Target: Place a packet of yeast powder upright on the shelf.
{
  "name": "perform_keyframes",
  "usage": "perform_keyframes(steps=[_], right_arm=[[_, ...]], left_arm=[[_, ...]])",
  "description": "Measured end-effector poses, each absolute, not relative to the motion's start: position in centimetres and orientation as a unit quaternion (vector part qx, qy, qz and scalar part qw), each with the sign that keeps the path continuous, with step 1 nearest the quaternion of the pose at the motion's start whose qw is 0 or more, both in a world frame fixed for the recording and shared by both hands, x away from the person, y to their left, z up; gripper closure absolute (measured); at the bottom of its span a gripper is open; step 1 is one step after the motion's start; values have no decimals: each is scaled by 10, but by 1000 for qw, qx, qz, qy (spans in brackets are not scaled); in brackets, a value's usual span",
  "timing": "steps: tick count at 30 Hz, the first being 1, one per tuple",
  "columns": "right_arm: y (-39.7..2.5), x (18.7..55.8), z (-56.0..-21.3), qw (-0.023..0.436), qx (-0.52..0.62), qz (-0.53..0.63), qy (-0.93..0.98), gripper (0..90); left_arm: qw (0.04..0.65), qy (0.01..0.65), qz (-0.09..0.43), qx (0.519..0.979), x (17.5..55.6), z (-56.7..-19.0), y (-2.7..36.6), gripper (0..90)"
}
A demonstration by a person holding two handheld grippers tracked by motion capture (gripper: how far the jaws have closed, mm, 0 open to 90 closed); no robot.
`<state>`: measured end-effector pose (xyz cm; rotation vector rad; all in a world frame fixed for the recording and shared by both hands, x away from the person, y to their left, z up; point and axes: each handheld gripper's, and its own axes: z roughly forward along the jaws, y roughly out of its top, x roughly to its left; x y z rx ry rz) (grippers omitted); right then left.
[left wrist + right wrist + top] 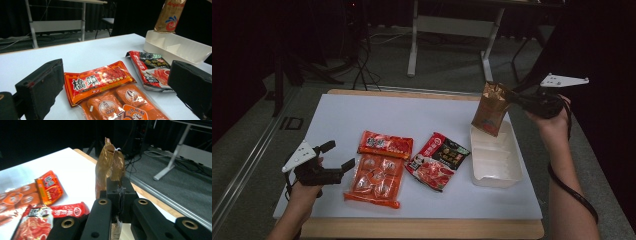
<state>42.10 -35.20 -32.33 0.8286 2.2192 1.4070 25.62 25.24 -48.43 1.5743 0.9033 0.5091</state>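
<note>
The right tool (517, 101), clamped on the upper edge of the brown pouch (491, 107), holds it hanging long axis near-vertical, lower end directly over the far compartment of the white tray (512, 172) on the bench (362, 112), while the left tool (337, 156) rests open beside the orange packets (376, 181).

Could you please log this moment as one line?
right claw: shut on pouch, above tray | left claw: open, beside packets

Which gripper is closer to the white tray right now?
Right. The right gripper holds the brown pouch just above the white tray, at its far end. The left gripper sits open across the table, beside the orange packets.
</note>
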Motion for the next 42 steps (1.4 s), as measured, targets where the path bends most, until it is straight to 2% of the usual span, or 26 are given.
perform_keyframes(steps=[19, 26, 33, 42], right_arm=[[-358, 452, -352, 224, 319, 446, 806, 888], [-354, 458, -360, 205, 304, 453, 812, 882], [-347, 462, -370, 159, 285, 477, 816, 872], [-345, 466, -393, 144, 301, 479, 812, 878]], left_arm=[[587, 390, 211, 677, 258, -492, 252, 13], [589, 394, 208, 674, 259, -493, 254, 13], [590, 393, 206, 675, 259, -495, 254, 13], [581, 389, 203, 685, 260, -498, 253, 13]])
